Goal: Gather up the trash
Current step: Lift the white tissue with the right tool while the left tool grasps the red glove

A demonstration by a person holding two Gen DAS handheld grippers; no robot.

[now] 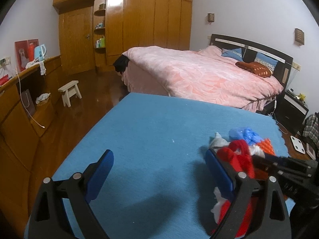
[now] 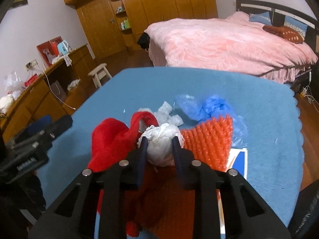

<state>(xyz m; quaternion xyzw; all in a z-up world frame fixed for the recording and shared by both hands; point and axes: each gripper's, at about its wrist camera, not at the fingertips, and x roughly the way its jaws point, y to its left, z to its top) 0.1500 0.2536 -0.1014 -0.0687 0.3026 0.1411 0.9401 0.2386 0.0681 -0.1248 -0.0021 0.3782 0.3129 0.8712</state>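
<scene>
- The red bag is partly hidden by the right gripper; its lower part is cut off at the bottom edge.
- The white-and-blue card lies mostly under the orange bubble wrap.
- Shelf items are too small to identify.

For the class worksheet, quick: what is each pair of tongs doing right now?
Left tongs: open, holding nothing.
Right tongs: closed on the white crumpled paper ball.

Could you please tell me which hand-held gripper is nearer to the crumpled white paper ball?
Right. The right hand-held gripper has its fingers closed on the white paper ball; the left hand-held gripper hangs open over the bare blue tablecloth, beside the pile.
</scene>
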